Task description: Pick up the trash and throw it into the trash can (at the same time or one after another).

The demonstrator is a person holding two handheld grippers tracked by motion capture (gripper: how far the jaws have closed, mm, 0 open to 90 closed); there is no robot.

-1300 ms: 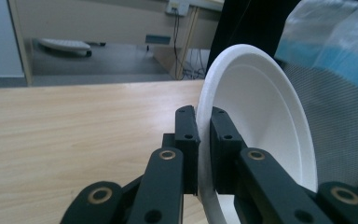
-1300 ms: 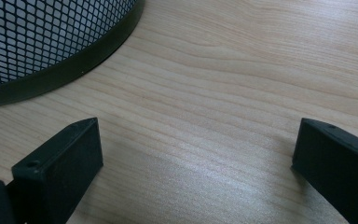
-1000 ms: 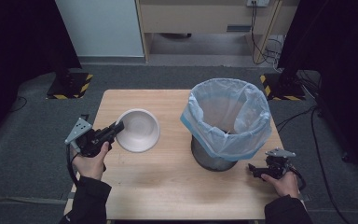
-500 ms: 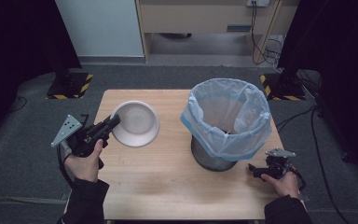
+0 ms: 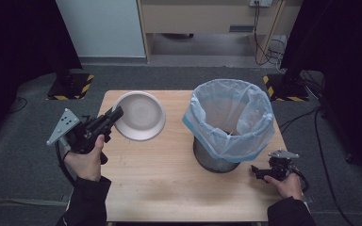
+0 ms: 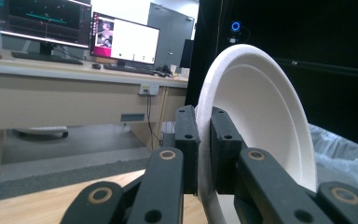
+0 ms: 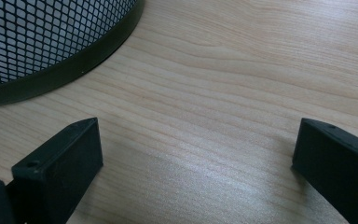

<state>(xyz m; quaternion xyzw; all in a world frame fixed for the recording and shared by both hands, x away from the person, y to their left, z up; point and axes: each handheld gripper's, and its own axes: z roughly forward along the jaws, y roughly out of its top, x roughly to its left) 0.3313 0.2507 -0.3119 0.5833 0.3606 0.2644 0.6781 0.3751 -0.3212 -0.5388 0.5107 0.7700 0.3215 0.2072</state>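
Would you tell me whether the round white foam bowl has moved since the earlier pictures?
Yes. The white foam bowl, clamped by the left gripper, has lifted off the wooden table and tilted, its opening turned toward the bag-lined mesh bin.

We note a pale wooden worktop [image 5: 169, 183], bearing a mesh bin [image 5: 217, 157] lined with a blue bag [image 5: 226, 122] toward its right side.

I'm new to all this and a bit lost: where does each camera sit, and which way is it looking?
High view: above the person's side, looking forward and down on the table; both forearms, left gripper, right gripper.
Left gripper view: on that gripper, along fingers clamping the bowl, toward desks.
Right gripper view: low over the wood, open fingers, bin.
Shared: bowl, bin.
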